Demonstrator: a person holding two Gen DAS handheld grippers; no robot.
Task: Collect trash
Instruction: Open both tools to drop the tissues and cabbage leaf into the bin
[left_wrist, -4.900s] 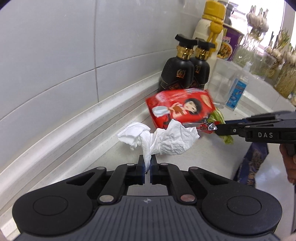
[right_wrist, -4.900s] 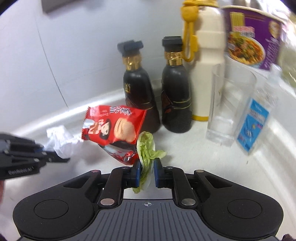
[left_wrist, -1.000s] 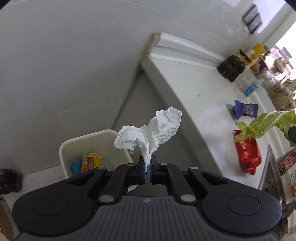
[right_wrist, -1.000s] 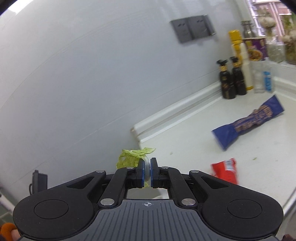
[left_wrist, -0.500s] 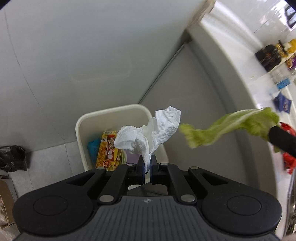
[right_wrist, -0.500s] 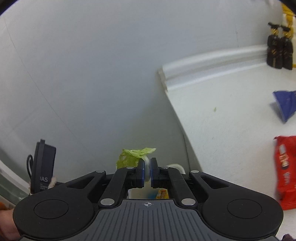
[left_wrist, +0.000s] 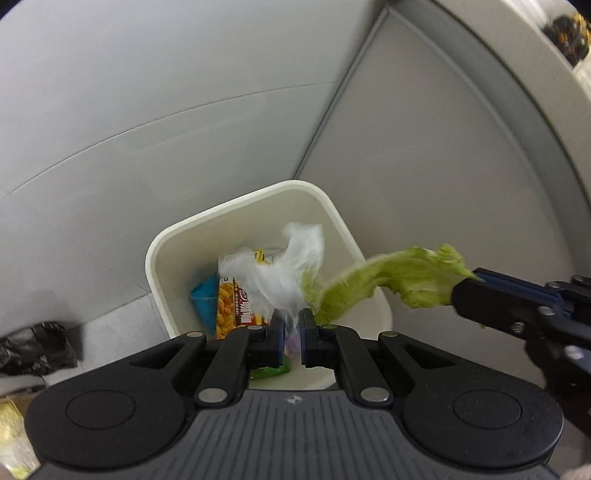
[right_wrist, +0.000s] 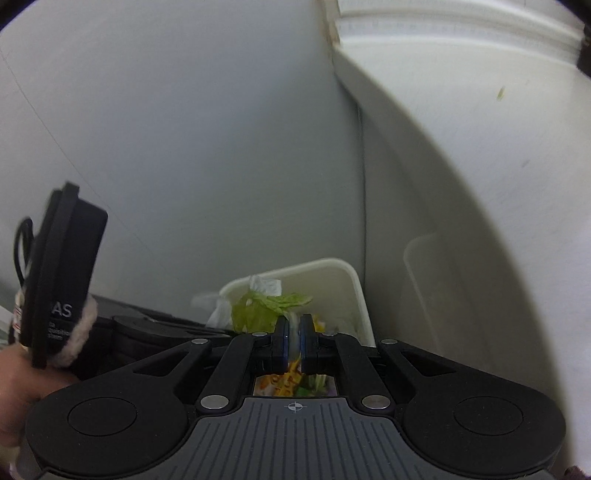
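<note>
I look down into a cream waste bin (left_wrist: 236, 210) on the floor. My left gripper (left_wrist: 291, 325) hangs over it with its jaws opening. The pads have parted, and the tail of the white crumpled tissue (left_wrist: 288, 273) is still between them, blurred over the bin's mouth. My right gripper (left_wrist: 471, 277) comes in from the right, shut on a green lettuce leaf (left_wrist: 391, 280) that reaches over the bin's right rim. In the right wrist view the right gripper (right_wrist: 293, 332) pinches the leaf's pale stem. The lettuce (right_wrist: 266, 306) and tissue (right_wrist: 264, 284) show above the bin (right_wrist: 295, 266).
A yellow snack packet (left_wrist: 236, 299) and a blue wrapper (left_wrist: 205, 295) lie inside the bin. The grey cabinet side (left_wrist: 424, 166) and white counter (right_wrist: 461, 74) rise on the right, a wall behind. A black bag (left_wrist: 33, 347) lies on the floor at left. A hand (right_wrist: 22, 387) holds the left tool.
Both grippers came down from the counter to the bin. The left pads have parted and the tissue is now blurred. The lettuce has moved over the bin's rim.
</note>
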